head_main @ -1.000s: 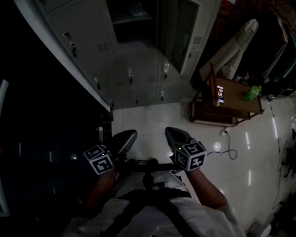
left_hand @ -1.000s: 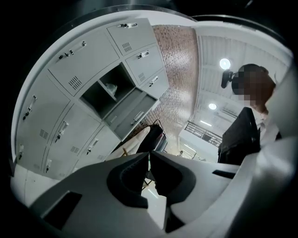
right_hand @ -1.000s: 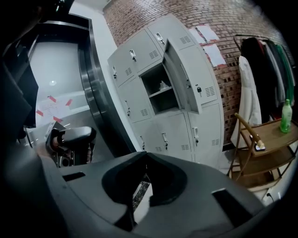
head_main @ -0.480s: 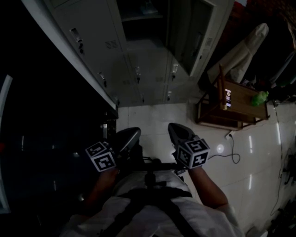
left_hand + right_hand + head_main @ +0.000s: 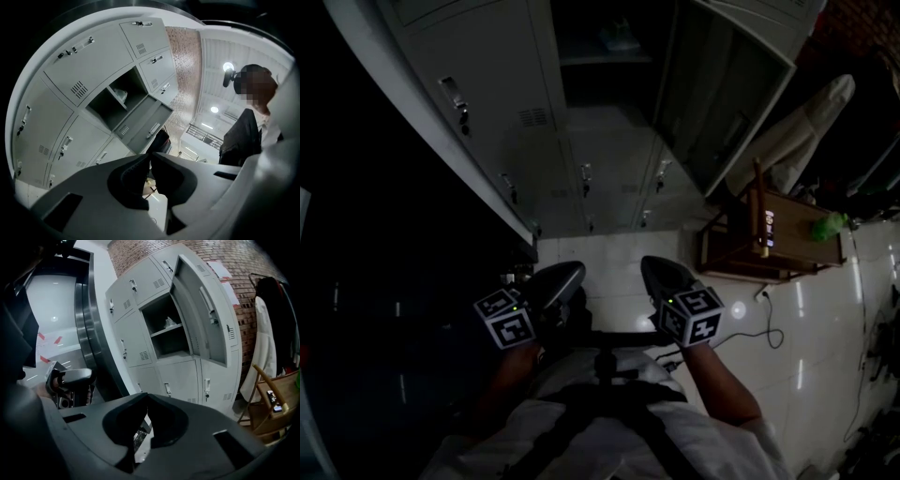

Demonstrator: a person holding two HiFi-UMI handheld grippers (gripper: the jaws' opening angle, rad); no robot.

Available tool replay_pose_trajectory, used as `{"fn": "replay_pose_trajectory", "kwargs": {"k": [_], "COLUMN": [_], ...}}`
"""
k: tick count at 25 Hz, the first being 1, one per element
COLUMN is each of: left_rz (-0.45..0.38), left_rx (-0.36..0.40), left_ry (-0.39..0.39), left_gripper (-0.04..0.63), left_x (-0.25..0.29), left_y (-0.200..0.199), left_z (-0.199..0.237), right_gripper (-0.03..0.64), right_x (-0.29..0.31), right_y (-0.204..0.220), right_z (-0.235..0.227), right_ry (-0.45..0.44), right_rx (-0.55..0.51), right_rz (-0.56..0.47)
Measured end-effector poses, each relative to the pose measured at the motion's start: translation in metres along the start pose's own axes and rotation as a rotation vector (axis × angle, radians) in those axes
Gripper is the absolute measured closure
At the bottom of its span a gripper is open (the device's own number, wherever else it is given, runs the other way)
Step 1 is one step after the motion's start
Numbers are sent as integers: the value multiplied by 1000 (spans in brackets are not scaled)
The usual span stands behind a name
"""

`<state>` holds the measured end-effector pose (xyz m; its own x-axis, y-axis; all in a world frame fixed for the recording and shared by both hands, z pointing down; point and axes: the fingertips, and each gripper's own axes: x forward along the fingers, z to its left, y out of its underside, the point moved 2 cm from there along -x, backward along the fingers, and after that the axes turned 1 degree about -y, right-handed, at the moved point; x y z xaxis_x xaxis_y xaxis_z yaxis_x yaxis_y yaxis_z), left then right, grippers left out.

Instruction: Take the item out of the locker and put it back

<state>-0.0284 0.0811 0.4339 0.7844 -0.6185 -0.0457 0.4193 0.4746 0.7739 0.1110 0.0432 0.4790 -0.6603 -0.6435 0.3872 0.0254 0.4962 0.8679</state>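
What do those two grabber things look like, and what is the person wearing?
The left gripper and right gripper are each a smooth, rounded grey shell with two jaws lined in darker material. Each carries a white cube printed with black square markers. The person wears a white shirt with dark straps over it.

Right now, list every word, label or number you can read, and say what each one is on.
None can be read.
Sheets on the brick wall: print too small.
Small screen on the wooden table: blurred.
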Motion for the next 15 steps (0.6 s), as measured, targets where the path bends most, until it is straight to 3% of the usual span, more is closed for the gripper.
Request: {"fn": "replay_pose_trajectory", "kwargs": {"k": [15], "left_rz": [80], "left_rx": [-20], "left_ry": [103], "left_gripper": [598], "left_x": [40], "left_y": [-132], "left_z": [121], "right_gripper": [611], "right_x": [144], "right_y": [-97], "right_z": [-19], "right_ry": [111], "right_rx": [58], "right_rz": [-30]}}
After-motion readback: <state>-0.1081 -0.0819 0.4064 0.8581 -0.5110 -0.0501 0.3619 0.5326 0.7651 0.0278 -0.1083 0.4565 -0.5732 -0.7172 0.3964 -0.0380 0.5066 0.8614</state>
